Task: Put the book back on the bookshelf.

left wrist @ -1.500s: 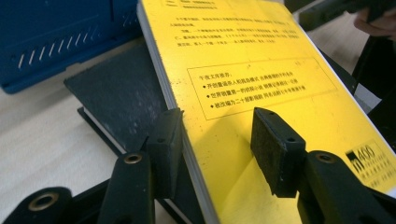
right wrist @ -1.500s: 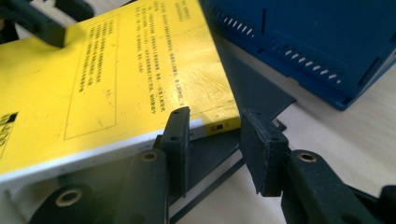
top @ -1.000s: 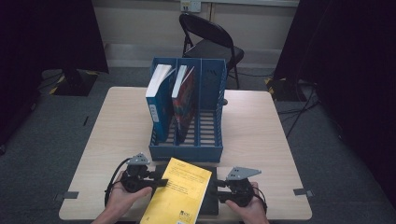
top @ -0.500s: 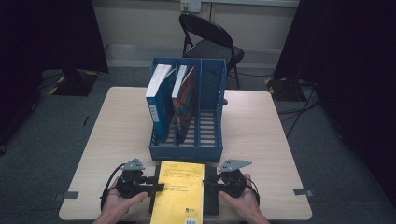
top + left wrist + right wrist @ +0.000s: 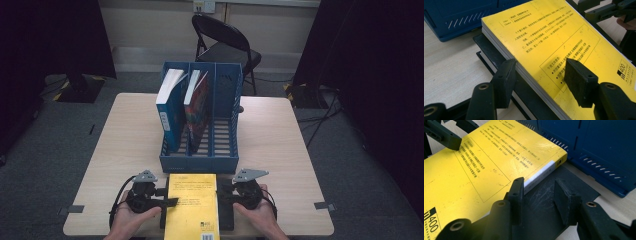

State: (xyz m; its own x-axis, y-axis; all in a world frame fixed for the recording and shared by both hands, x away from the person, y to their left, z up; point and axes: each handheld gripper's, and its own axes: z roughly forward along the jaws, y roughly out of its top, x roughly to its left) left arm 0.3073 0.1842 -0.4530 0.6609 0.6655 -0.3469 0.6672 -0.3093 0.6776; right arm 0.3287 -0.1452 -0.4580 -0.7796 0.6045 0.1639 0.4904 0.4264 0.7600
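Yellow book [image 5: 192, 206]: lies flat on a black tray [image 5: 564, 185] at the table's [image 5: 280, 145] near edge, between the two grippers, its far end just short of the blue rack [image 5: 200, 162].
Left gripper [image 5: 537, 82]: at the book's left edge. One pad rests over the yellow cover, the other against the page edge. The jaws have just been opening and stand partly open, the book's edge between them and not pinched.
Right gripper [image 5: 537, 195]: at the book's right edge. Jaws partly open, having just opened a little. One finger [image 5: 516, 192] is against the book's spine side, the other stands over the bare tray. Nothing is held.
Rack: beyond both grippers, three slots. A blue book [image 5: 170, 107] and a red book [image 5: 196, 107] stand in the left and middle slots.
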